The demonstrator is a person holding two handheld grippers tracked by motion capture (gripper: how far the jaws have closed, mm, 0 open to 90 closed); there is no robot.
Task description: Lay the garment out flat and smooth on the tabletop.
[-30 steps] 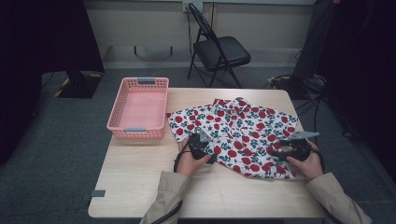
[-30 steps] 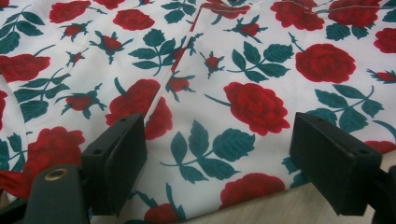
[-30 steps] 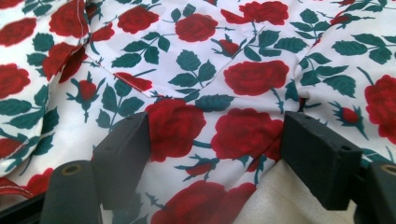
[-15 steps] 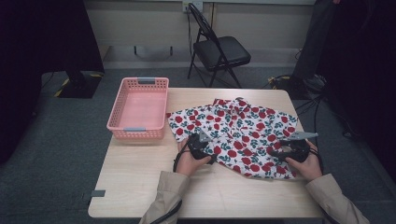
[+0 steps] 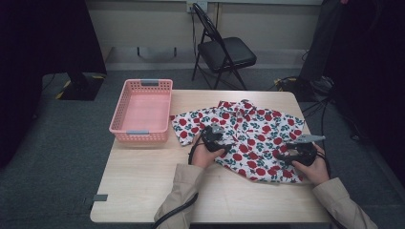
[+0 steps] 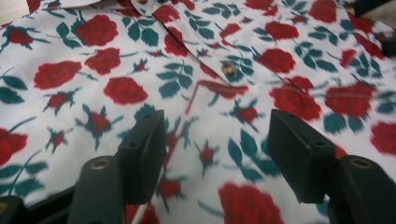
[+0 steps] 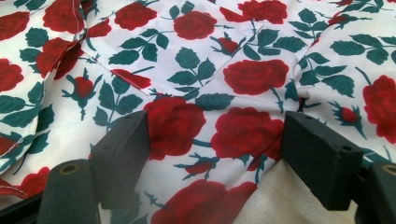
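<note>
Shirt [image 5: 243,131] spread flat at table [image 5: 143,186] centre, collar toward 12 o'clock. My left gripper [image 5: 215,139] over its middle, jaws just been closing, cloth under them, not yet pinched. My right gripper [image 5: 297,151] at 4 o'clock hem, jaws apart. Basket [image 5: 141,112] at 9 o'clock; left nearer.

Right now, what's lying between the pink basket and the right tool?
In the high view, the rose-print shirt and the left tool lie between the pink basket and the right tool.
</note>
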